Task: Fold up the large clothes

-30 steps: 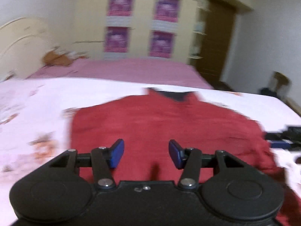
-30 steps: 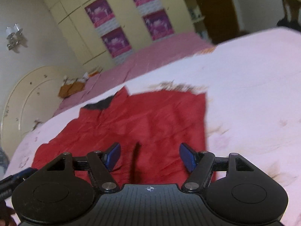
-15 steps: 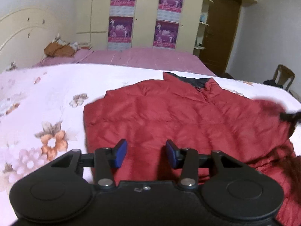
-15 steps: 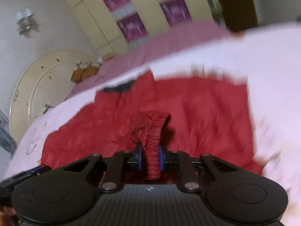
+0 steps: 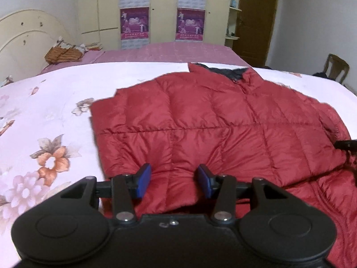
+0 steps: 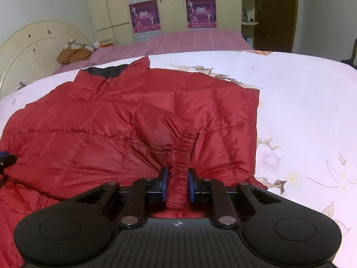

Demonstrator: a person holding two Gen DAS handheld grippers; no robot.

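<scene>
A red quilted jacket (image 5: 223, 122) with a dark collar lining lies flat on the flowered quilt (image 5: 44, 111). My left gripper (image 5: 174, 179) sits on its near left corner. A puffy fold of the hem fills the gap between the half-apart blue pads, and creases run to both. In the right wrist view the jacket (image 6: 89, 134) spreads to the left. My right gripper (image 6: 177, 184) pinches the elastic sleeve cuff (image 6: 183, 156), and its jaws are opening slightly with the cuff still between them. The sleeve is doubled back over the jacket body.
The quilt (image 6: 301, 111) extends bare to the right of the jacket. Beyond it lies a pink bedspread (image 5: 169, 51) with a cream headboard (image 5: 26, 35) and a brown bundle (image 5: 62, 54). Farther back stand a wardrobe with posters (image 5: 189, 22), a brown door (image 5: 256, 17) and a chair (image 5: 337, 67).
My right gripper went from open above the jacket to shut on the sleeve cuff, then sank with it. My left gripper came down onto the near hem and its jaws narrowed a little.
</scene>
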